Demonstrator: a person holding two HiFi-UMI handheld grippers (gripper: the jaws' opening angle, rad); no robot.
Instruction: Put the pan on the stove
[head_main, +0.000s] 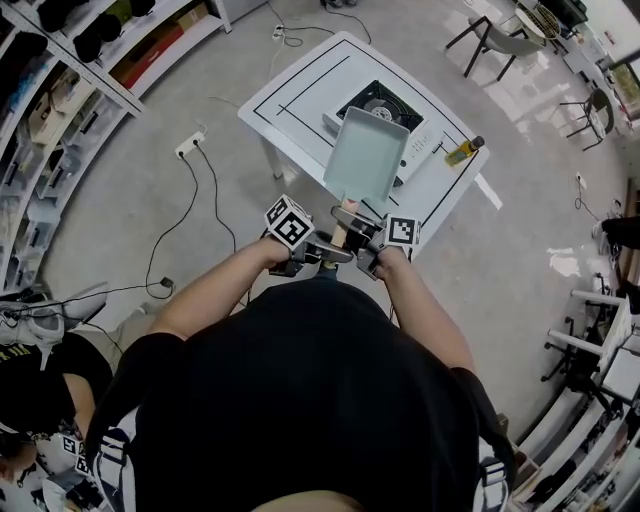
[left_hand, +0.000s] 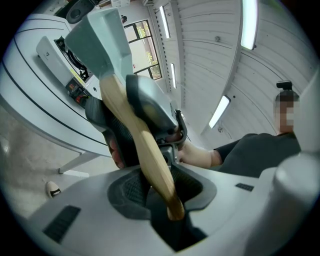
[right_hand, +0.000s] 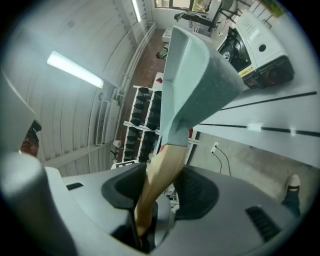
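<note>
A square pale-green pan (head_main: 365, 155) with a wooden handle (head_main: 340, 232) hangs in the air over the near side of the portable gas stove (head_main: 378, 100), hiding part of it. The stove sits on a white table (head_main: 290, 100). My left gripper (head_main: 318, 250) and right gripper (head_main: 365, 245) are both shut on the handle, facing each other from either side. In the left gripper view the handle (left_hand: 145, 145) runs up between the pads of my left gripper (left_hand: 160, 192) to the pan (left_hand: 100, 40); the stove (left_hand: 67, 75) lies beyond. The right gripper view shows my right gripper (right_hand: 160, 192) round the handle (right_hand: 160, 175) under the pan (right_hand: 195, 75).
A yellow bottle (head_main: 463, 151) lies on the table's right edge beside the stove. A power strip (head_main: 190, 145) and cables lie on the floor to the left. Shelving (head_main: 60, 90) lines the left wall and chairs (head_main: 490, 40) stand beyond the table. Another person (head_main: 30, 400) sits at lower left.
</note>
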